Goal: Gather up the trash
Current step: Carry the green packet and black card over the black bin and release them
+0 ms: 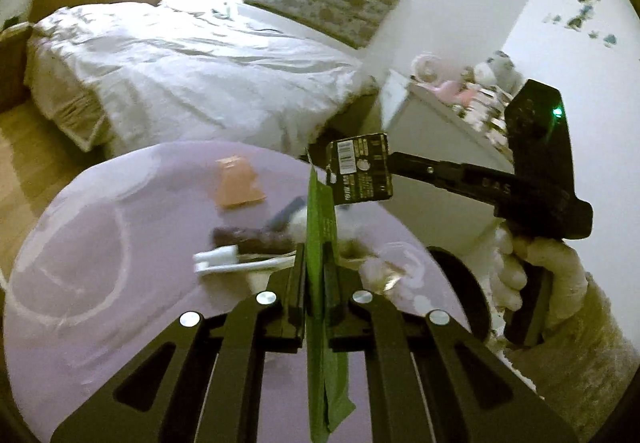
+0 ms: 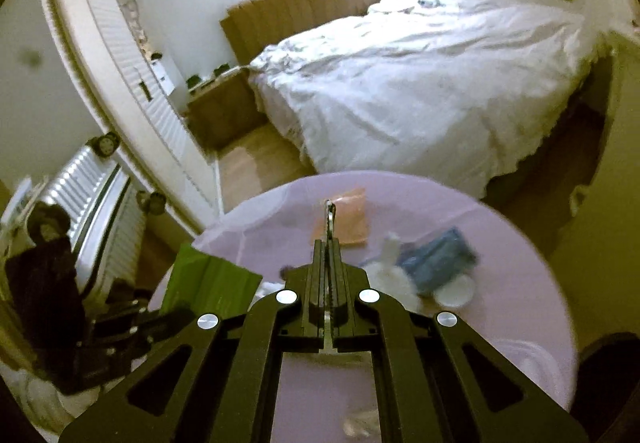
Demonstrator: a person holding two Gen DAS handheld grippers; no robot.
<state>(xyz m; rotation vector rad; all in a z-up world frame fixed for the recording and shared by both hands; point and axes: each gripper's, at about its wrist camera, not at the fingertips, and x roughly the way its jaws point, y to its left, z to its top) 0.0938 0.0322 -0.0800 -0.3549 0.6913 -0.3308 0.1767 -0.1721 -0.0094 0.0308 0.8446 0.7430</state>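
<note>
My left gripper (image 1: 315, 275) has its fingers clamped on a green wrapper (image 1: 320, 227), held edge-up off the round desk (image 1: 100, 283), I judge to carry it away. To its right, my right gripper (image 2: 329, 263) pinches a dark printed wrapper (image 1: 362, 173), lifted likewise. More trash lies on the desk: an orange packet (image 2: 346, 219) at the far side, a blue wrapper (image 2: 436, 259) and a white lid (image 2: 454, 293) right. No bin is clearly visible.
</note>
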